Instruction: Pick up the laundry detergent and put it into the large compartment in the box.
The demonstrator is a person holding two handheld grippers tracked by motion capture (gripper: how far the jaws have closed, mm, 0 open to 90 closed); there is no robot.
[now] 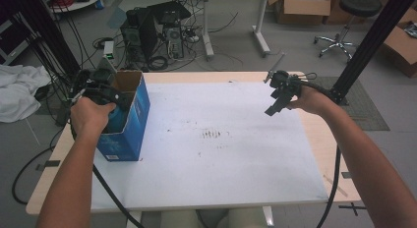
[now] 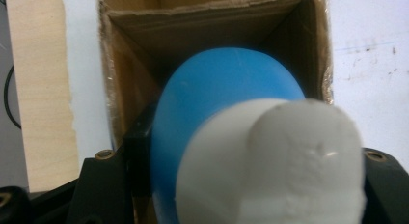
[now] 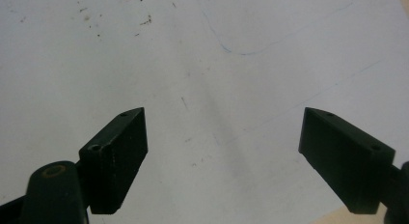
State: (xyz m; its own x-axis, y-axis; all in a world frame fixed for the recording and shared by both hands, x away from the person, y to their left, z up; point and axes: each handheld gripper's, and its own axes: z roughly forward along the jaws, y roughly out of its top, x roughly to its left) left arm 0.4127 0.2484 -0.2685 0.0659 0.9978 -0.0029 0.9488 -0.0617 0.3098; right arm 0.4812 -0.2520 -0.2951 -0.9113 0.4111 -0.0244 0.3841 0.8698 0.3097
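- Two grippers observed over a white table [image 1: 221, 154].
- Left gripper [image 1: 105, 98] sits at the open top of a blue cardboard box [image 1: 129, 125] on the table's left side; jaws clamped on a blue bottle with white cap [image 2: 226, 103], body lowered inside the box.
- Right gripper [image 3: 222, 156] is above bare table at right, jaws spread wide, nothing between them.

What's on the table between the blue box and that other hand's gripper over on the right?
Nothing: from the blue box to the right gripper, the high view shows bare white table with a few small dark marks.
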